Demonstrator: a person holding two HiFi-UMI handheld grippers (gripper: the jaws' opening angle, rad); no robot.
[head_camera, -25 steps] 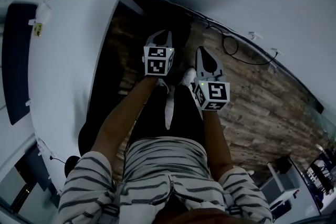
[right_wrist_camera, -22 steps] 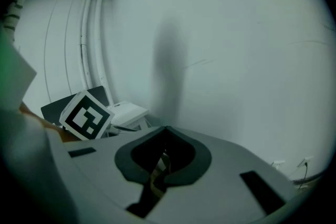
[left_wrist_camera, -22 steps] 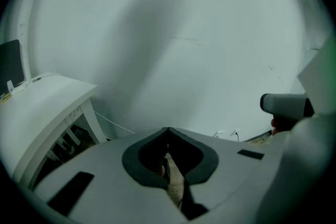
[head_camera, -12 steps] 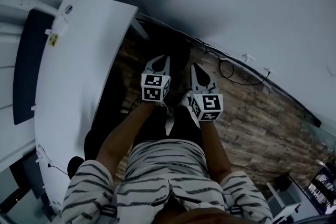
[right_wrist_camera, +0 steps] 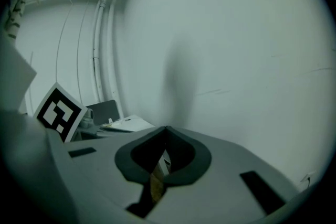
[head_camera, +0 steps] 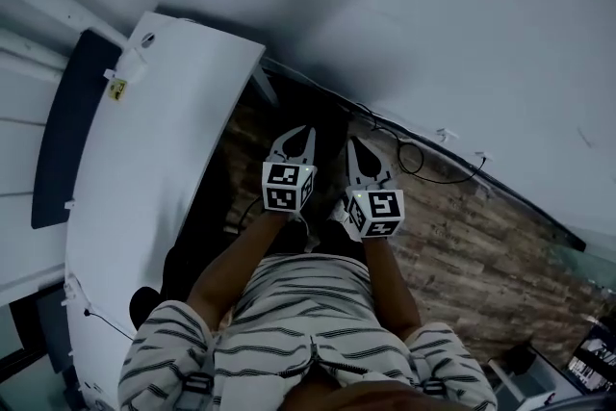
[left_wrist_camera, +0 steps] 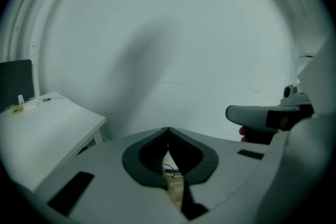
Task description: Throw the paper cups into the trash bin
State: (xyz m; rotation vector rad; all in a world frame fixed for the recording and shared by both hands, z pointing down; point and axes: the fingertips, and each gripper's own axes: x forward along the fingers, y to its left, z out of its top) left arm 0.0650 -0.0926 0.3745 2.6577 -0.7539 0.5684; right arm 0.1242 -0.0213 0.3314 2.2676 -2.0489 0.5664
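No paper cup and no trash bin shows in any view. My left gripper (head_camera: 305,130) is held out in front of the person's body, above the wood floor. Its jaws are shut with nothing between them, and the tips meet in the left gripper view (left_wrist_camera: 168,129). My right gripper (head_camera: 353,142) is close beside it on the right, also shut and empty, tips together in the right gripper view (right_wrist_camera: 166,128). Both point at a plain white wall (head_camera: 414,24). The right gripper (left_wrist_camera: 262,115) shows at the right edge of the left gripper view.
A white table (head_camera: 144,159) stands to the left, with a dark panel (head_camera: 60,135) beyond it. A black cable (head_camera: 423,166) loops on the wood floor (head_camera: 481,245) by the wall's foot. The left gripper's marker cube (right_wrist_camera: 59,111) fills the right gripper view's left side.
The head view has swung up toward the wall, so the table has slid right in the picture. Both grippers have drawn a little closer together and stay shut.
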